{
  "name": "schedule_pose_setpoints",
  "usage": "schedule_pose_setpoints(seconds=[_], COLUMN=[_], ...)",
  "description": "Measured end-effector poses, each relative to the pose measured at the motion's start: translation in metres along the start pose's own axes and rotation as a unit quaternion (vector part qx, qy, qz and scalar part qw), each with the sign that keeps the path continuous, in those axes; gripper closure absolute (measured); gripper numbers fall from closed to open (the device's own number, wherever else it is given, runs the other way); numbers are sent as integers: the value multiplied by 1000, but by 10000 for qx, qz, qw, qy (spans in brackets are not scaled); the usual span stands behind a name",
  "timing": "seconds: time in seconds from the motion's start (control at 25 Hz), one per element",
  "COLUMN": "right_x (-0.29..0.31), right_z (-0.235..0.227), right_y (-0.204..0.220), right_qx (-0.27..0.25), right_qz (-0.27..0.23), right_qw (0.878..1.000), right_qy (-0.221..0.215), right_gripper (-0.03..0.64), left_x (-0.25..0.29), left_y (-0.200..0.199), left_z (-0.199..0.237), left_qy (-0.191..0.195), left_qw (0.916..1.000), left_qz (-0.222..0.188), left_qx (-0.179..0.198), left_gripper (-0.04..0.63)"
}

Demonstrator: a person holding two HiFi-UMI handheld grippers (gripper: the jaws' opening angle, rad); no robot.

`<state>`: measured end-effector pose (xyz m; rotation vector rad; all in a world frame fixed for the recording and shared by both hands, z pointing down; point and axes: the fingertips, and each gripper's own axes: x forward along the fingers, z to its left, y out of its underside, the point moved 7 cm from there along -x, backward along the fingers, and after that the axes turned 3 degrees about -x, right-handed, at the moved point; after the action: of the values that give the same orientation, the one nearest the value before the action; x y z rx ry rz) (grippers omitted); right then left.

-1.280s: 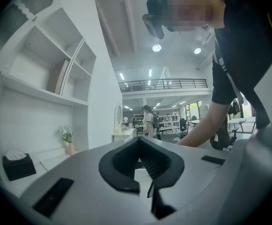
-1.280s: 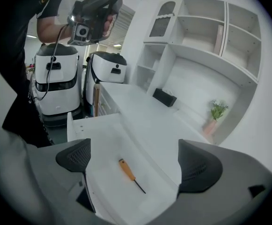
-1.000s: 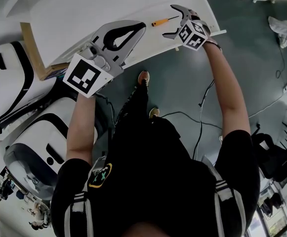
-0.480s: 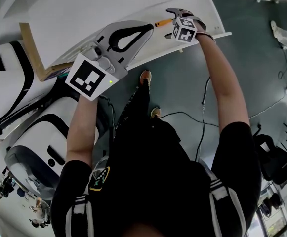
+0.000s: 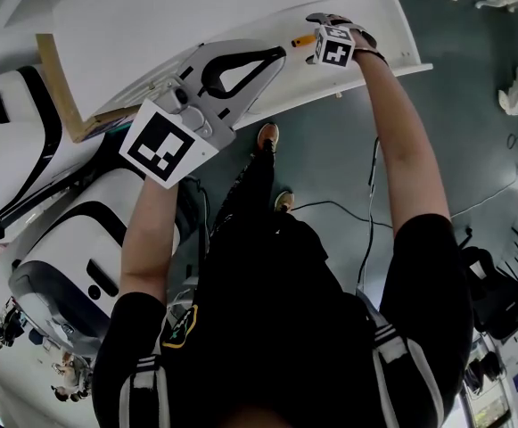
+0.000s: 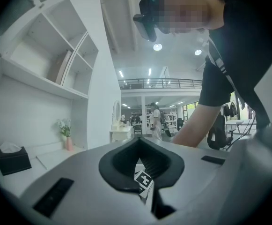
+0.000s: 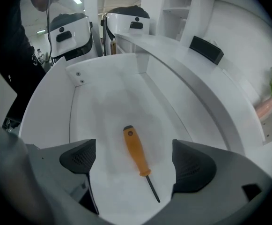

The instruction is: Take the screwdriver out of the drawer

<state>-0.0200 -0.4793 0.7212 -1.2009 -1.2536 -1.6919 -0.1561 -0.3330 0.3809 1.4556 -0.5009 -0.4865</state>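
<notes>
An orange-handled screwdriver (image 7: 136,150) with a thin dark shaft lies flat on the floor of the open white drawer (image 7: 47,102). My right gripper (image 7: 136,165) points steeply down over it. Its jaws have just been closing a little, but they stand wide apart on either side of the handle without touching it. In the head view, the right gripper (image 5: 330,36) sits over the drawer (image 5: 392,59), and only the end of the screwdriver (image 5: 301,40) shows beside it. My left gripper (image 5: 279,53) is held level near the drawer's front, shut on nothing; its closed tips (image 6: 138,139) show in the left gripper view.
White-and-black machines (image 5: 27,141) stand at the left beside a wooden frame (image 5: 53,87). Cables (image 5: 365,212) run across the dark floor below. A black tissue box (image 7: 206,49) and a pink vase with a plant (image 7: 269,104) sit on the desk top behind the drawer.
My right gripper has dropped into the drawer and tipped downward, coming over the screwdriver and hiding most of it in the head view. The left gripper has barely shifted.
</notes>
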Motion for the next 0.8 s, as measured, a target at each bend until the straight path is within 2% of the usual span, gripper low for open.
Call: schedule_pose_setpoints(seconds=[0.44,0.8], right_x=[25,33], right_z=[1,-1], right_y=[15,21], right_qx=[-22,43], right_qz=[262,286], right_qw=[9994,9984], right_qy=[-244,-494], right_gripper=[110,127], left_x=[-2,-5], left_y=[10,20], left_z=[0,-2], left_qy=[49,54], left_qw=[10000,9998], left_qz=[49,152], left_qx=[-54,-132], left_gripper=[578,578])
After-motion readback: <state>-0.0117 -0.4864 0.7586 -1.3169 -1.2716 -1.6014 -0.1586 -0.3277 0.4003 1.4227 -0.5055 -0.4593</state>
